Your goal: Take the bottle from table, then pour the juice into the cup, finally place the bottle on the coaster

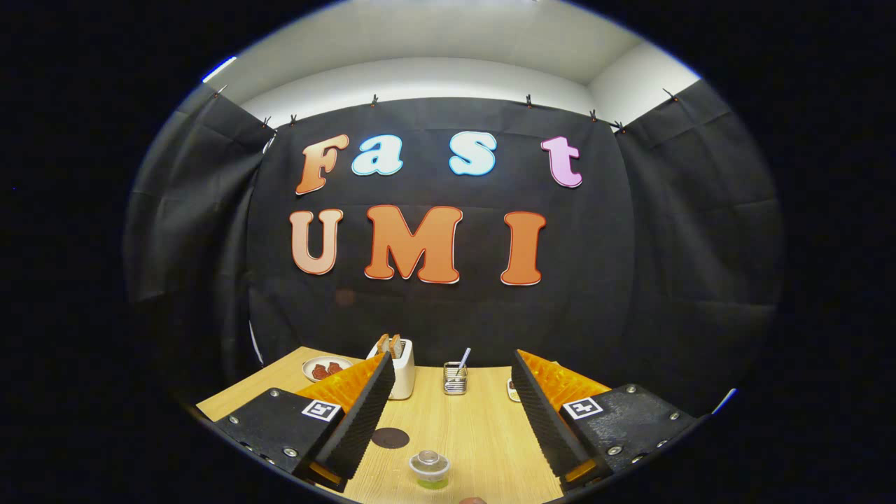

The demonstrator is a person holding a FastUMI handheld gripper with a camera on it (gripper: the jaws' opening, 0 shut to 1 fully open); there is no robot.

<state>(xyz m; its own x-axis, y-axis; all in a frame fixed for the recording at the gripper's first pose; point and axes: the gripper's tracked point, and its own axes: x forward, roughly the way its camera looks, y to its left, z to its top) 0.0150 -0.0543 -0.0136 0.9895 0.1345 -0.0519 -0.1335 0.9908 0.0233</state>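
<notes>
Black cloth walls close off the booth, and a pale wooden worktop (483, 434) runs out ahead under the camera. Nearest of all, right at the bottom between the fingers, a small reddish-brown bump (473, 500) peeks up — too little of it shows to say what it is. Just ahead sits a small clear cup (429, 469) with a green tint at its base, squarely between the two fingers, so it looks lined up as the pouring target. The tool (462, 413) is spread wide, both fingers apart with nothing between them but open worktop, a stance that suits an approach, not a carry. Off beside the left finger lies a dark round coaster (390, 438), flat and bare, near the cup, probably so the bottle has a short trip after pouring. Further out, between the fingers, a wire holder (455, 379) stands upright with a straw or stick leaning in it. Left of that, a white toaster (400, 369) has bread poking from its slots, and past it a plate (323, 367) holds something red. By the right finger a small object (513, 389) is half hidden. As for the bottle, I can't pick it out; the grasp seems not yet begun.
</notes>
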